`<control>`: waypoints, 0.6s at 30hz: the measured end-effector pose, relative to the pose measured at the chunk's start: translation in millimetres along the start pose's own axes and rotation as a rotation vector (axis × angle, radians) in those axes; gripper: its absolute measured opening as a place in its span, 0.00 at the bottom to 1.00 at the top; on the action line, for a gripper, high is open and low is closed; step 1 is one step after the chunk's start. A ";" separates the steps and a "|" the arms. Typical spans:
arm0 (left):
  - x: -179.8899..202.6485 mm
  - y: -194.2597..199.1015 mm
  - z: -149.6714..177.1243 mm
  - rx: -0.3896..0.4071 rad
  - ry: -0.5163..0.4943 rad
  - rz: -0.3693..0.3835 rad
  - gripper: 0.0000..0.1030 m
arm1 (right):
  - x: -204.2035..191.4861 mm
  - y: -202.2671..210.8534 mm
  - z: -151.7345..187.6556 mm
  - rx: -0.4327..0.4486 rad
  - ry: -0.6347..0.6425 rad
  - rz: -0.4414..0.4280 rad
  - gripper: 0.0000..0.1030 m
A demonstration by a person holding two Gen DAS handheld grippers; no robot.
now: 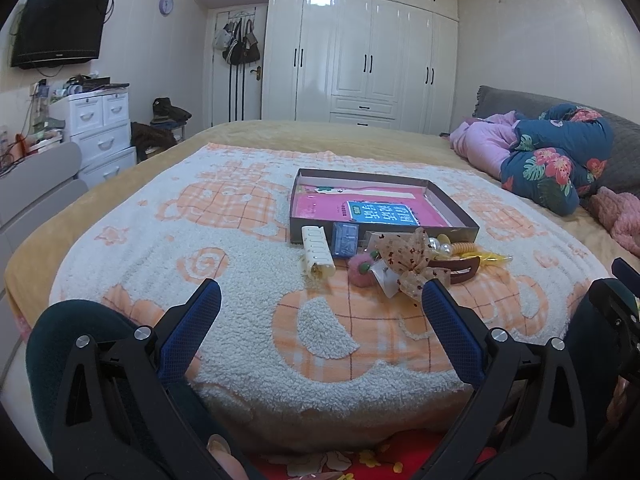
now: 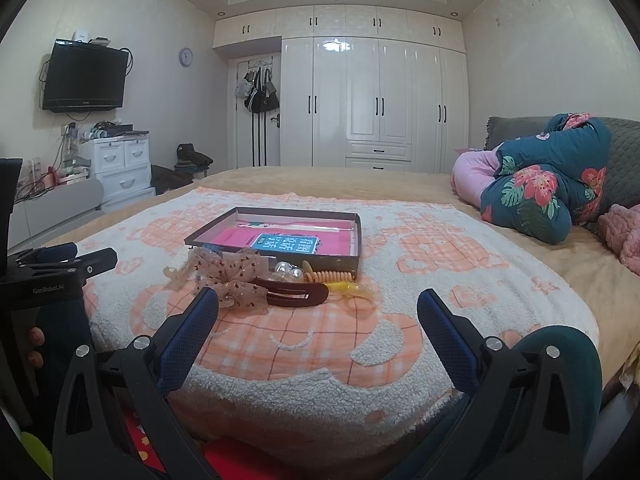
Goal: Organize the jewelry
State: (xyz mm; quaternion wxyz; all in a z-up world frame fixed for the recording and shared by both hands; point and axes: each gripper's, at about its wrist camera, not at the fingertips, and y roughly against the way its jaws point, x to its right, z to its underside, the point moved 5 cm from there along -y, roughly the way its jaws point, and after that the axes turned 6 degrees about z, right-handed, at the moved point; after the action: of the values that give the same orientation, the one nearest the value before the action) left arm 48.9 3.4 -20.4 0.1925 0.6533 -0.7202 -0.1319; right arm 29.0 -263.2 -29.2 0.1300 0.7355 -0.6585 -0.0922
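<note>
Left gripper point(image 1: 320, 300), jaws spread wide and holding nothing, hovers over the near edge of the bed's orange-and-white blanket point(image 1: 240, 280). Right gripper point(image 2: 318, 306), likewise wide apart and empty, hangs over the same edge; the left unit shows at the left margin of the right wrist view, with fingertips of a hand point(image 2: 35, 344) on its handle. Ahead of both lies a cluster of accessories on the blanket: a cream comb clip point(image 1: 317, 254), a small blue box point(image 1: 345, 239), a pink pom-pom point(image 1: 361, 271), a sheer spotted bow point(image 1: 408, 264), a dark red hair clip point(image 2: 294, 294), pearl beads point(image 2: 289, 271), a coiled orange hair tie point(image 2: 330, 276) and a yellow clip point(image 2: 352, 288). Just behind, touching the cluster, stands a shallow open box point(image 1: 456, 204) containing a pink book point(image 1: 320, 210). Folded floral bedding point(image 2: 548, 188) lies well apart at the right.
</note>
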 end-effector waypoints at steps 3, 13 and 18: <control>-0.2 0.9 -0.2 0.002 0.003 0.000 0.90 | 0.4 0.2 0.3 0.001 0.000 0.000 0.94; 2.9 4.2 0.7 0.007 -0.005 0.002 0.90 | 0.6 -0.2 0.4 -0.002 -0.004 0.002 0.94; 3.1 4.3 0.7 0.008 -0.006 0.001 0.90 | 0.9 -0.2 0.4 -0.001 -0.003 0.002 0.94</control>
State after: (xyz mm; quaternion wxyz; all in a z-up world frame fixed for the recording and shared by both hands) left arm 44.6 0.8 -18.9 0.1881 0.6533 -0.7216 -0.1309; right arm 29.2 -264.1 -29.6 0.1296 0.7345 -0.6595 -0.0936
